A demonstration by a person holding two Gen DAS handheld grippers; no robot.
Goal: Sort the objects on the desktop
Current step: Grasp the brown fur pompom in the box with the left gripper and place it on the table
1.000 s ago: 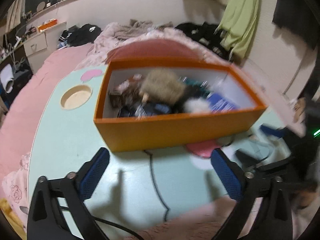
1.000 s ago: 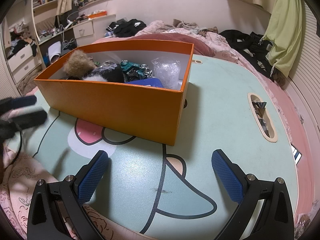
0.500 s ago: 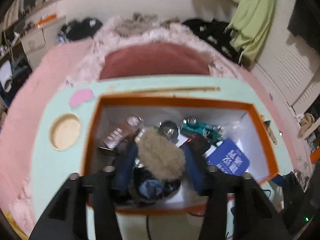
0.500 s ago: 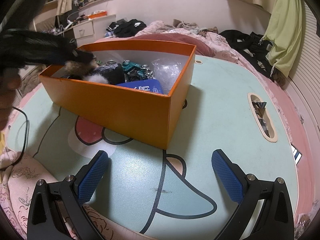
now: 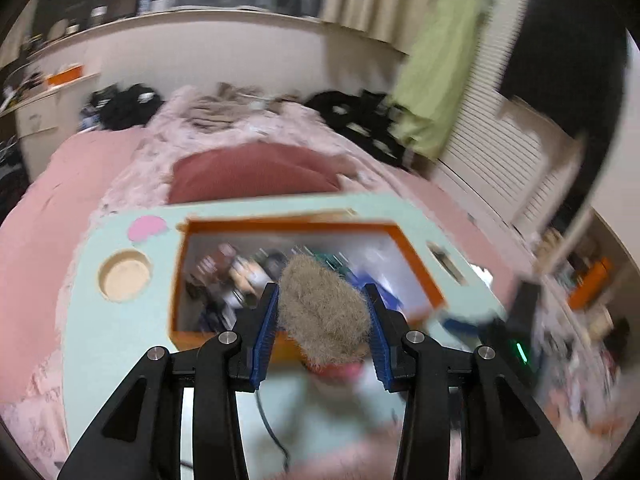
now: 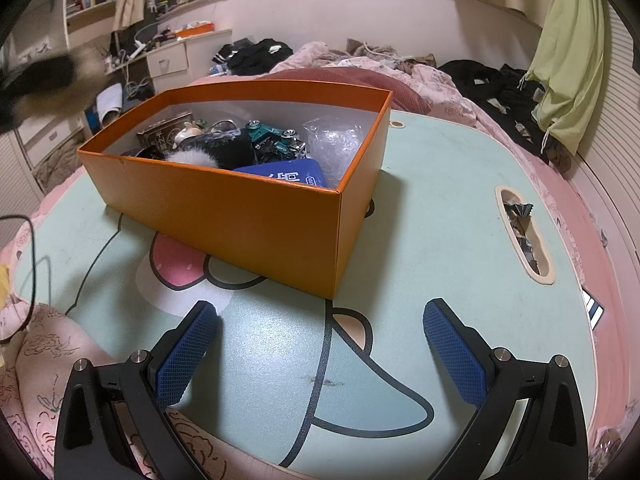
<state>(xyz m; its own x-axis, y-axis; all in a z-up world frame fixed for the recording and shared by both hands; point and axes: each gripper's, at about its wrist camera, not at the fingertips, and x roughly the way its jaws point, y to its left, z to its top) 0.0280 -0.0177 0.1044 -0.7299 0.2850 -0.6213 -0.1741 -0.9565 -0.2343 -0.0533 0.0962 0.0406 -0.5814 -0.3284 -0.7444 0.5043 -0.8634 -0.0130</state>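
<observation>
**Left wrist view: fur ball held above the orange box**

Left wrist view, lower centre: left gripper (image 5: 322, 330), blue pads pressed narrow on either side of a tan fur ball (image 5: 322, 314). The ball fills the gap between the pads and sits in front of the box's near wall. The frame is blurred throughout.

Orange box (image 5: 416, 264), centre of the frame, open top, on the mint green table (image 5: 116, 328). Contents blurred; dark and blue items are only roughly legible. A round recess (image 5: 125, 275) lies left of the box, apart from its left wall. A black cable (image 5: 270, 424) runs across the table below the gripper.

Right wrist view, bottom: right gripper (image 6: 320, 354), jaws spread wide, nothing between them, over bare table with a cartoon print.

Same box (image 6: 256, 216), upper centre; near corner points toward the gripper, with open table between them. Inside: blue tin (image 6: 286, 174) against the near wall, green toy car (image 6: 276, 142), bubble wrap (image 6: 334, 144) at the right wall, a white and black fluffy item (image 6: 212, 152).

Oblong slot (image 6: 524, 236), right side, holding crumpled wrappers; a wide clear strip of table separates it from the box. Table's left and bottom edges meet pink bedding (image 6: 44, 344).
</observation>
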